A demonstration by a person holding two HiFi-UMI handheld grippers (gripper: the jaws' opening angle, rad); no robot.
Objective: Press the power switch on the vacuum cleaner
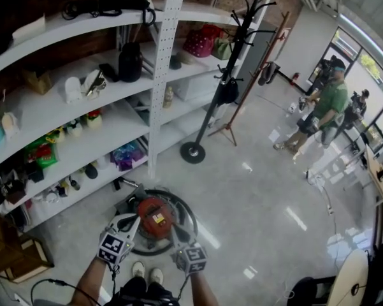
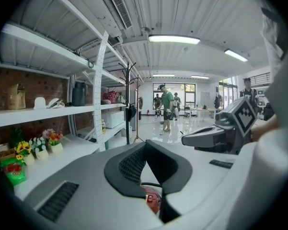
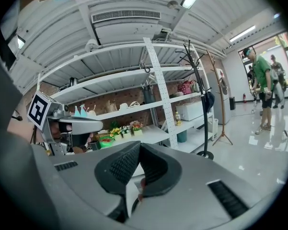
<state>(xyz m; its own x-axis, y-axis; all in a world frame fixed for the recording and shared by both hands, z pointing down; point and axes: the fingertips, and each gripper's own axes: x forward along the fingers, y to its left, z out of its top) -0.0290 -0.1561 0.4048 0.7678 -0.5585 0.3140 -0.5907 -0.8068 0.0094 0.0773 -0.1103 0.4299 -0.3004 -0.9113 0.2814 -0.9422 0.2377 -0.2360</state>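
Observation:
In the head view a red vacuum cleaner (image 1: 154, 217) stands on the floor just ahead of the person's feet, ringed by its black hose (image 1: 190, 217). My left gripper (image 1: 134, 221) is over the vacuum's left side and my right gripper (image 1: 174, 234) is at its near right edge. Both point down at the vacuum. The left gripper view shows my left gripper (image 2: 146, 150) with its black pads (image 2: 129, 169) meeting at the tips, and a bit of the red vacuum (image 2: 152, 202) below them. My right gripper (image 3: 140, 148) also has its pads together. I cannot make out the power switch.
White shelving (image 1: 158, 75) with small items runs along the left. A black coat stand (image 1: 192, 152) rises from a round base beyond the vacuum. A person in a green shirt (image 1: 328, 107) stands far right. A wooden crate (image 1: 13, 250) sits at lower left.

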